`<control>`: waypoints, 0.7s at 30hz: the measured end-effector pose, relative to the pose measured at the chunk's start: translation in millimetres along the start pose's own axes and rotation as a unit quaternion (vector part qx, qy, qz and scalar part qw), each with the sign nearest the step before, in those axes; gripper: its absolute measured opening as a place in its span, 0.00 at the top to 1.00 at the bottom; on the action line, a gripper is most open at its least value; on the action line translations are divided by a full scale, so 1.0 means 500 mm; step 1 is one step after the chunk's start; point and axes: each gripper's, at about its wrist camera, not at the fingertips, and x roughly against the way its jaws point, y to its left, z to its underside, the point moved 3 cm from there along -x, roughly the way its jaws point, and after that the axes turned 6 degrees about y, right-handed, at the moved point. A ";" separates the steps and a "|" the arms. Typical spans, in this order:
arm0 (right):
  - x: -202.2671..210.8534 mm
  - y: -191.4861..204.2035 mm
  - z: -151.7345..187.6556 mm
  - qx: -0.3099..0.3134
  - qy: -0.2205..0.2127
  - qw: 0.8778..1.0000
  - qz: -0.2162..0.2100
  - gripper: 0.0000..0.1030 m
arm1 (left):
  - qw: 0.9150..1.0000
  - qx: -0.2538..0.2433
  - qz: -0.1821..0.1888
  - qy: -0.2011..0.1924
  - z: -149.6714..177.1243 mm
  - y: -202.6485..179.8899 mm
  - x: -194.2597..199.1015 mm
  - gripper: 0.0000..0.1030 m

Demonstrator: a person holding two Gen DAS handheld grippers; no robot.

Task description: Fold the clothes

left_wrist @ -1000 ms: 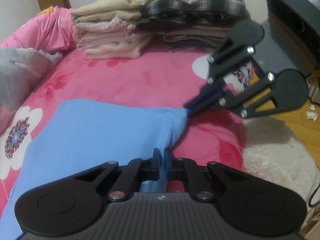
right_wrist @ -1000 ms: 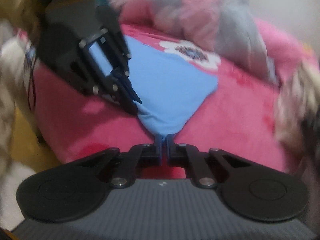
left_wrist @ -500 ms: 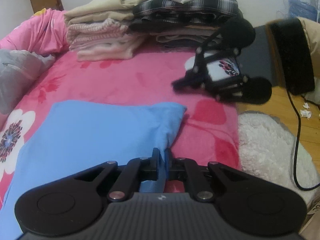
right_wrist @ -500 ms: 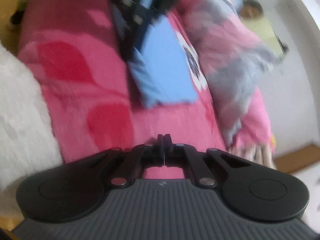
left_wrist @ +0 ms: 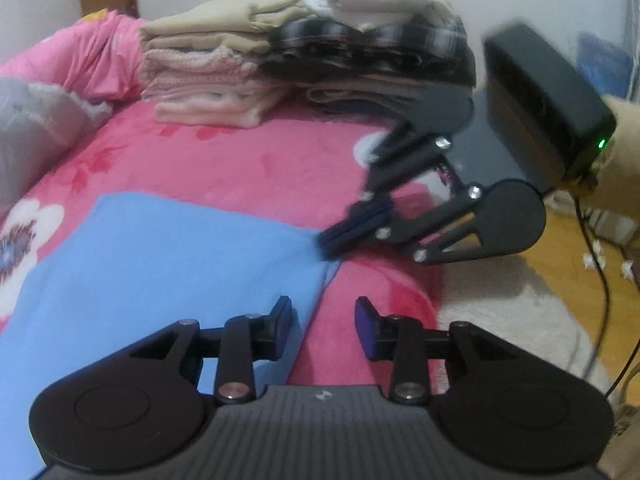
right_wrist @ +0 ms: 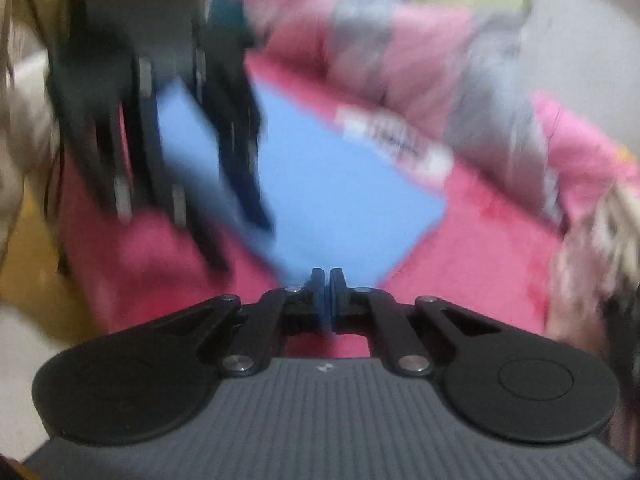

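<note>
Blue cloth (left_wrist: 160,264) flat; near corner at bed edge (left_wrist: 400,300).

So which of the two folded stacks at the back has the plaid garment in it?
The right-hand stack, dark plaid under a white top piece; the left stack is beige and pink.

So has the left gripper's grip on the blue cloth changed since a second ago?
Yes. The left gripper has just been opening: its jaws stand apart, clear of the blue cloth on the pink bedspread.
</note>
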 end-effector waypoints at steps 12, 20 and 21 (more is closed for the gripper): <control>0.013 -0.015 -0.069 -0.231 -0.005 0.972 -0.050 0.84 | 0.976 0.194 -0.091 -0.027 0.123 0.088 0.152 0.56; 0.061 -0.005 -0.084 -0.271 0.040 0.960 -0.059 0.74 | 0.930 0.332 -0.152 -0.044 0.266 0.140 0.259 0.40; 0.068 -0.009 -0.105 -0.275 0.025 0.959 -0.059 0.71 | 0.925 0.342 -0.159 -0.051 0.279 0.142 0.273 0.40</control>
